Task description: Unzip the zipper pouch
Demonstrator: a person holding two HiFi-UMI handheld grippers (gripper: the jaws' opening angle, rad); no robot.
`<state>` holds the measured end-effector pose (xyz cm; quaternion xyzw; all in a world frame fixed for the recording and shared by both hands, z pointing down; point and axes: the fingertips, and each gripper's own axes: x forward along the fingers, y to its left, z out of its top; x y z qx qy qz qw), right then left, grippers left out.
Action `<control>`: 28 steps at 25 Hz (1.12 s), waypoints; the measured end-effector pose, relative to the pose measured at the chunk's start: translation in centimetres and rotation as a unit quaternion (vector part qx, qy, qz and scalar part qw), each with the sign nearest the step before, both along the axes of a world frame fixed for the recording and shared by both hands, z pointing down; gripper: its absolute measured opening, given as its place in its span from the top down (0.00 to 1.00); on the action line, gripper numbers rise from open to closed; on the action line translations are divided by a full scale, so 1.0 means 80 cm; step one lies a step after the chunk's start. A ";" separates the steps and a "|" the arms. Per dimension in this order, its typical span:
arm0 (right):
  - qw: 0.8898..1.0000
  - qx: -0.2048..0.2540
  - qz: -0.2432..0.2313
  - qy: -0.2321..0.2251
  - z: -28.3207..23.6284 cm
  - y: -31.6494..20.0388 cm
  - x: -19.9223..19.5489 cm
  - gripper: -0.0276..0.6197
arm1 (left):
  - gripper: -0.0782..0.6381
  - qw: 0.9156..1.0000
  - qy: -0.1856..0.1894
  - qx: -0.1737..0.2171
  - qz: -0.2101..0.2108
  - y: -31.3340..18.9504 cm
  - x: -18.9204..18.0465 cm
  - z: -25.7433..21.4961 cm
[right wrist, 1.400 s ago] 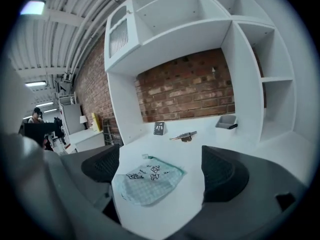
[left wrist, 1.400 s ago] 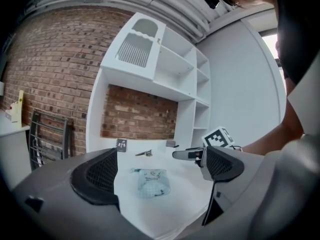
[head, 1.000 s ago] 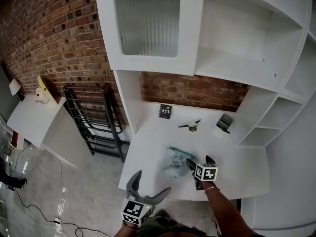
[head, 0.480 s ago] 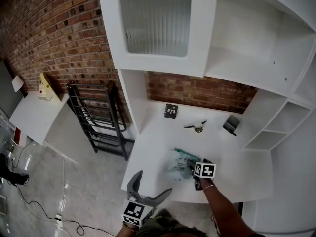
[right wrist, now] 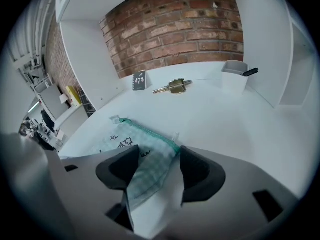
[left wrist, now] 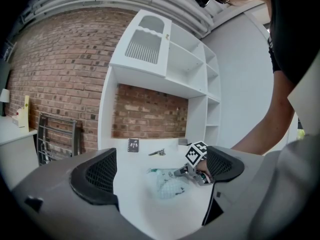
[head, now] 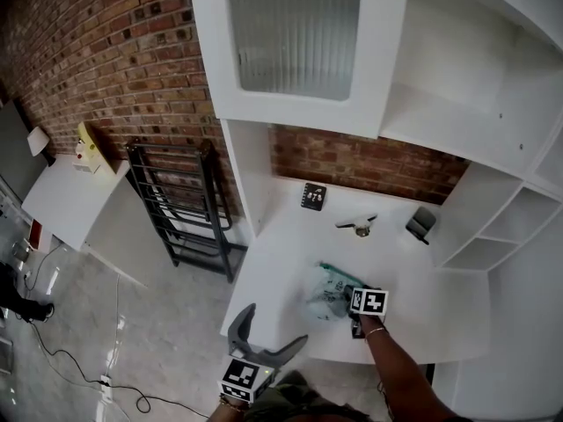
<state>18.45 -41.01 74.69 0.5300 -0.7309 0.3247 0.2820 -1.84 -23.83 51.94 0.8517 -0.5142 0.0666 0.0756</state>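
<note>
Zipper pouch [right wrist: 135,146], pale green with a darker green zip along its far edge and small black drawings, lies flat near the front of the white desk [head: 281,253]. Behind the pouch rises a brick wall [head: 106,69], and above the pouch hangs a white shelf unit [head: 457,86] with a ribbed glass door [head: 295,29]. Left of the pouch, off the desk, stands a black rack [head: 180,209]. The left gripper [head: 268,334] hangs on the near side of the pouch, past the desk's front edge, with its jaws spread wide and nothing between them. The right gripper [right wrist: 152,164] is at the pouch's near right end; its jaws are half spread and closing, with the checked fabric between the pads but not yet squeezed. Beyond the pouch, toward the wall, sit a small black card [head: 313,196], a small holder [right wrist: 233,79] with a dark stick in it, and a key [head: 359,228], all well apart from the pouch.
</note>
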 end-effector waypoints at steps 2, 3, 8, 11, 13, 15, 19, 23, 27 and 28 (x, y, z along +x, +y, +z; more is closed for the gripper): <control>1.000 0.007 -0.006 0.019 0.000 0.000 0.004 0.61 | 0.12 1.000 0.000 0.000 0.000 -0.002 0.000 -0.001; 1.000 0.012 -0.011 0.027 0.000 0.000 0.005 0.64 | 0.12 1.000 0.000 0.000 0.001 -0.002 0.000 0.000; 0.997 0.054 -0.031 0.046 -0.012 0.003 0.002 0.80 | 0.12 1.000 0.002 -0.001 0.002 -0.003 0.000 0.003; 0.993 0.087 -0.053 0.054 -0.027 0.004 -0.007 0.84 | 0.12 1.000 0.007 -0.001 0.002 -0.005 0.002 0.004; 0.989 0.113 -0.070 0.058 -0.044 0.005 -0.015 0.85 | 0.12 1.000 0.009 0.000 0.004 -0.007 0.004 0.004; 0.983 0.143 -0.095 0.068 -0.065 0.009 -0.024 0.85 | 0.12 1.000 0.011 0.002 0.007 -0.008 0.006 0.002; 0.964 0.201 -0.150 0.093 -0.103 0.025 -0.046 0.85 | 0.12 1.000 0.012 0.005 0.013 -0.010 0.012 0.002; 0.942 0.244 -0.194 0.125 -0.132 0.042 -0.059 0.85 | 0.12 1.000 0.015 0.007 0.022 -0.010 0.019 0.000; 0.917 0.283 -0.232 0.162 -0.152 0.062 -0.069 0.85 | 0.12 0.999 0.020 0.006 0.034 -0.006 0.028 -0.001; 0.911 0.291 -0.240 0.168 -0.159 0.068 -0.073 0.85 | 0.12 0.999 0.023 0.004 0.037 -0.005 0.029 -0.001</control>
